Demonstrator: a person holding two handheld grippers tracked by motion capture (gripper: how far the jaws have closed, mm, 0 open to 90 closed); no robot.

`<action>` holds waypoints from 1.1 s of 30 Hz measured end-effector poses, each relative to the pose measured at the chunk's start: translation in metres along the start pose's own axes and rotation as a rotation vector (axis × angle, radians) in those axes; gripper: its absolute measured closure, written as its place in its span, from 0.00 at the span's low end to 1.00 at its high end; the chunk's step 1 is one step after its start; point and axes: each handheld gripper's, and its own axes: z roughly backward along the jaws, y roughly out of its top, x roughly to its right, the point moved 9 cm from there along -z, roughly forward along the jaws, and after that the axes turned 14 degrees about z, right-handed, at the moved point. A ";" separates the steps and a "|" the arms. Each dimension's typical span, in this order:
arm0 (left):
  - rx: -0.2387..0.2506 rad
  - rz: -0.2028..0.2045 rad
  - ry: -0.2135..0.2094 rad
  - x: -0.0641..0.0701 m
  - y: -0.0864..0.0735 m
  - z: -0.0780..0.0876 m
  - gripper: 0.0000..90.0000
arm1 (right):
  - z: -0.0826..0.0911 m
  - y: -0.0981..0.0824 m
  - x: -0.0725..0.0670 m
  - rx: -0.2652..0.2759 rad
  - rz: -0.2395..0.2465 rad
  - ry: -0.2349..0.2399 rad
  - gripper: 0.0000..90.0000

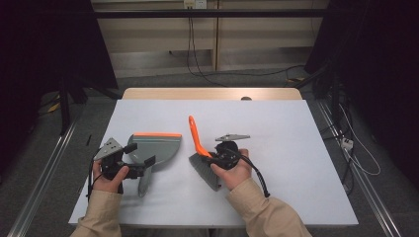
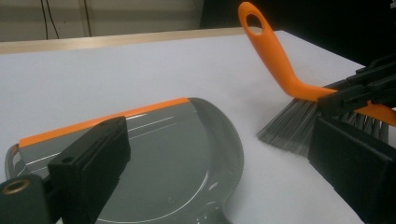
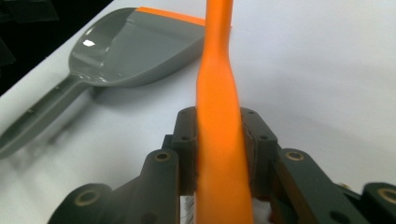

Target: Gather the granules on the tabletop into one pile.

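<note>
1. Your right gripper [image 1: 213, 157] is clamped on the brush [image 1: 200, 148]. In the right gripper view both pads [image 3: 187, 140] press the flat orange handle from either side, just above the bristles. Keep that grip firm and square so the brush does not twist.
2. The bristles [image 2: 292, 126] rest at or just over the white table [image 1: 296, 148], the handle slanting up and away from you. Lower them evenly, so the whole bristle edge meets the surface rather than one corner.
3. Your left gripper [image 1: 140, 165] hangs over the rear of the grey dustpan [image 1: 153, 148], by its handle. Its jaws stand wide apart, and nothing is between them in the left gripper view. Close on the handle before sweeping, or the pan will likely slide.
4. The dustpan lies flat, just left of the brush, its orange lip [image 1: 157, 134] on the far side. Sweep toward that lip, not the closed wall.
5. Beyond it the table is bare.
</note>
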 end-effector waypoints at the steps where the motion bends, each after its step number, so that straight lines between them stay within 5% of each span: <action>1: -0.003 -0.001 -0.002 0.000 0.000 0.000 0.06 | 0.002 -0.001 0.003 -0.001 -0.003 -0.004 0.79; 21: -0.005 -0.004 0.002 0.001 -0.001 -0.001 0.06 | 0.026 -0.011 0.032 0.006 -0.014 -0.070 0.79; 33: -0.008 -0.007 0.001 0.001 -0.001 -0.002 0.06 | 0.035 0.017 0.029 0.069 -0.009 -0.048 0.79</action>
